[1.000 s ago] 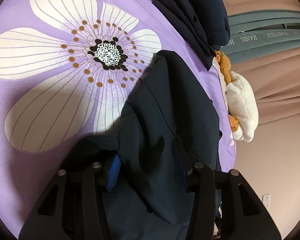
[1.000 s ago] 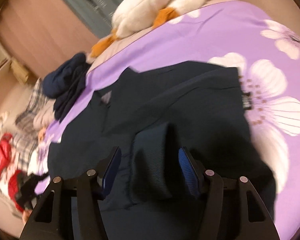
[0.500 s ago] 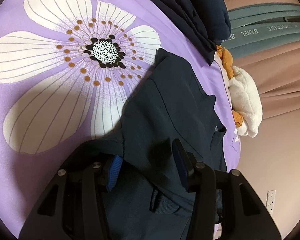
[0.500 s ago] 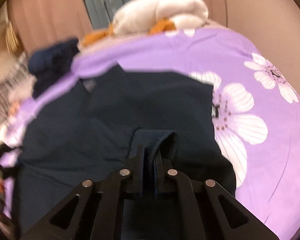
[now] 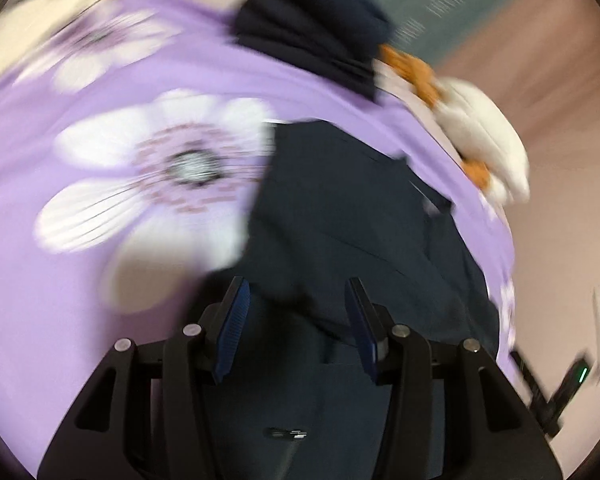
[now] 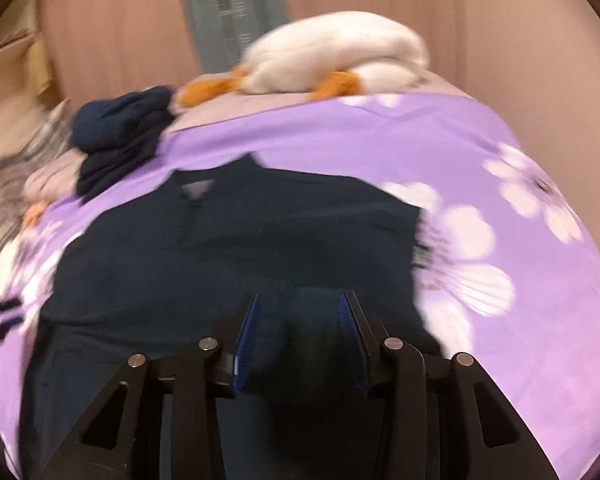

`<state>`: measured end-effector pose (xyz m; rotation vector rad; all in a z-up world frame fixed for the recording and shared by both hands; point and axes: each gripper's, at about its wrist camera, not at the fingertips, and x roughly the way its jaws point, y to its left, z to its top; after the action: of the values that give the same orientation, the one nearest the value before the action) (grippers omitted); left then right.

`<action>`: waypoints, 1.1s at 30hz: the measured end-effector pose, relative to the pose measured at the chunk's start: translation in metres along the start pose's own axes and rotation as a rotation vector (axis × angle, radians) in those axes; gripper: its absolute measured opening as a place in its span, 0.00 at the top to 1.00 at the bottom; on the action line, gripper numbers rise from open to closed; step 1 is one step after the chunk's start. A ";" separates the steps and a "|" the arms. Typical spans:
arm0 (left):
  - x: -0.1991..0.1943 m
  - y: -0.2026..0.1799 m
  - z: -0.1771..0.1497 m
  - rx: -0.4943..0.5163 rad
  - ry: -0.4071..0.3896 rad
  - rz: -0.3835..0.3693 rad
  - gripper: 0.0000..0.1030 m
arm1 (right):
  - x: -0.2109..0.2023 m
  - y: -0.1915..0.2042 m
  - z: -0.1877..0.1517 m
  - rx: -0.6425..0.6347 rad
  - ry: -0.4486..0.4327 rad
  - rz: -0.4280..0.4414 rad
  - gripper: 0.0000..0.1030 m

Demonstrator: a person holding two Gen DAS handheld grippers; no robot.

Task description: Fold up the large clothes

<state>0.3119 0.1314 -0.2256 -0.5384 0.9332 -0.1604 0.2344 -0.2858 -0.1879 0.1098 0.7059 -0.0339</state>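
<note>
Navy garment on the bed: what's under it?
The navy garment lies spread on the purple flowered bedsheet, which shows around its edges. Whatever sits beneath its middle is covered. A ribbed part lies between the right gripper fingers.

The garment (image 6: 236, 264) is large, dark navy and plain, lying spread and mostly flat on a purple sheet (image 6: 339, 140) printed with white flowers, its far edge towards the head of the bed. A small notched opening (image 6: 196, 190) shows near that far edge, with a seam running down from it. In the left wrist view the garment (image 5: 339, 216) lies as a long dark panel with a folded layer on top; both views are blurred.
</note>
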 end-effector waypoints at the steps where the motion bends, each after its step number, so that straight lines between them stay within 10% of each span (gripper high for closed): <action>1: 0.006 -0.015 -0.002 0.061 0.010 0.005 0.52 | 0.004 0.015 0.002 -0.042 0.004 0.013 0.58; 8: 0.070 -0.085 -0.034 0.324 0.095 0.035 0.52 | 0.043 0.066 -0.007 -0.189 0.067 0.055 0.58; 17: 0.105 -0.067 -0.031 0.284 0.170 -0.001 0.47 | 0.081 0.049 -0.038 -0.213 0.157 0.010 0.58; 33: -0.078 0.035 -0.108 0.104 0.050 0.001 0.17 | -0.061 -0.013 -0.078 0.073 0.114 0.154 0.34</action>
<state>0.1755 0.1497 -0.2385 -0.4396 0.9679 -0.2206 0.1364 -0.2903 -0.2082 0.2369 0.8086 0.0950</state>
